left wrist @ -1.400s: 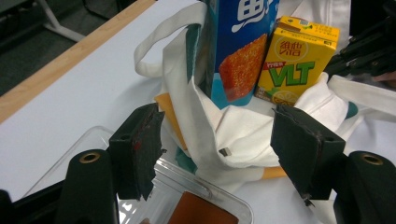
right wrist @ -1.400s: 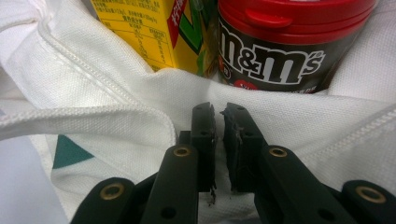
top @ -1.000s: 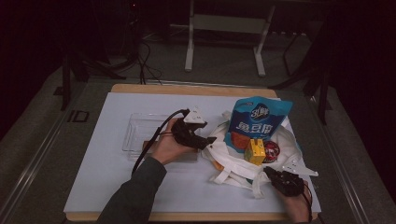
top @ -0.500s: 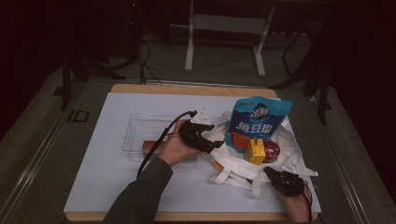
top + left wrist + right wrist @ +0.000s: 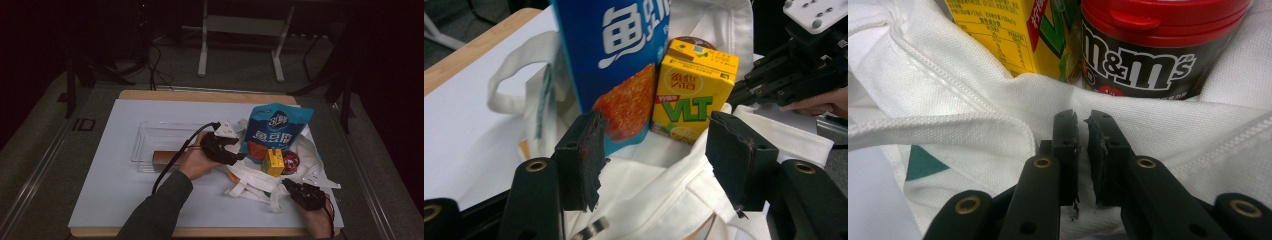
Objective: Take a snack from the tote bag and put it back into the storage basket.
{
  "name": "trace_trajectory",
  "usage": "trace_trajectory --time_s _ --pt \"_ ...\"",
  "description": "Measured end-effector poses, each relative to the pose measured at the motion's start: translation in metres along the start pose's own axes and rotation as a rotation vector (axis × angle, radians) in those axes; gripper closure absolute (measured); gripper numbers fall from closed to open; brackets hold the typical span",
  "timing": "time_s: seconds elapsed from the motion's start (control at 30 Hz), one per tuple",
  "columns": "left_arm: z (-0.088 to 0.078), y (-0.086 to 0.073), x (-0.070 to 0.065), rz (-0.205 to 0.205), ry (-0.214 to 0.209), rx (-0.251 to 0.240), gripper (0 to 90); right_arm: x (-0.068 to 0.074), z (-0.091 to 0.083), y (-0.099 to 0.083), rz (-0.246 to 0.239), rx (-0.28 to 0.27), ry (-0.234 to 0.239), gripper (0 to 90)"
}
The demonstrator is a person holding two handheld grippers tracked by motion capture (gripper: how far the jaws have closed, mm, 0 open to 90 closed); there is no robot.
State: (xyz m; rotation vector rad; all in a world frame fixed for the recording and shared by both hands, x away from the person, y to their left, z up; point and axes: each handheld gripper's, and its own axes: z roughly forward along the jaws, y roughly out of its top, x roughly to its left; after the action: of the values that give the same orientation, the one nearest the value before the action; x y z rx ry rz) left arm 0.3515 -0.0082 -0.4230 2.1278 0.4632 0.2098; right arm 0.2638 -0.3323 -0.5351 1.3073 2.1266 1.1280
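I worked over the white sheet-covered tabletop (image 5: 125,200), where a clear plastic tray (image 5: 150,137) sat toward the left edge with a brown bar-shaped thing inside it, well apart from the job. Near the right edge lay the white canvas tote bag (image 5: 260,180), slumped open, and out of its mouth stood the tall blue foil snack pouch (image 5: 276,131), leaning back toward the far edge. Just beside the pouch was the yellow lemon-tea carton (image 5: 694,95), touching it, and against the carton the dark candy tub with a red lid (image 5: 1148,50). My right claw (image 5: 1081,125) was pinched tight on the tote's rim at the near right corner, cloth caught between its pads. My left claw (image 5: 654,150) had just been closing, yet its jaws stood apart with only the bag's opening and the feet of pouch and carton between them, gripping nothing. I judged the risk thus: closing there, my pad could snag the canvas hem along with the pouch, dragging the bag, or nudge the leaning pouch over and topple the carton, if the rim slipped from my right claw.
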Motion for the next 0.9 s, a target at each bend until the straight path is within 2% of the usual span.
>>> trace_trajectory --time_s 0.1,0.23,0.33,0.7,0.9 --pt "0.004 0.002 -0.002 0.011 0.000 0.006 40.4 0.000 0.000 0.000 -0.001 0.000 -0.001 82.1" --pt "0.012 0.006 -0.007 0.029 -0.044 -0.002 37.8 0.000 0.000 0.000 -0.002 -0.001 0.004 80.6" --pt "0.016 0.009 -0.011 0.046 -0.053 0.003 36.7 0.000 0.000 0.000 -0.003 -0.001 0.005 80.6" --pt "0.033 0.016 -0.018 0.068 -0.059 0.005 34.5 0.000 0.000 0.000 -0.003 -0.001 0.006 80.7" --pt "0.040 0.018 -0.020 0.088 -0.081 0.009 33.6 0.000 0.000 0.000 -0.004 -0.002 0.005 80.6"
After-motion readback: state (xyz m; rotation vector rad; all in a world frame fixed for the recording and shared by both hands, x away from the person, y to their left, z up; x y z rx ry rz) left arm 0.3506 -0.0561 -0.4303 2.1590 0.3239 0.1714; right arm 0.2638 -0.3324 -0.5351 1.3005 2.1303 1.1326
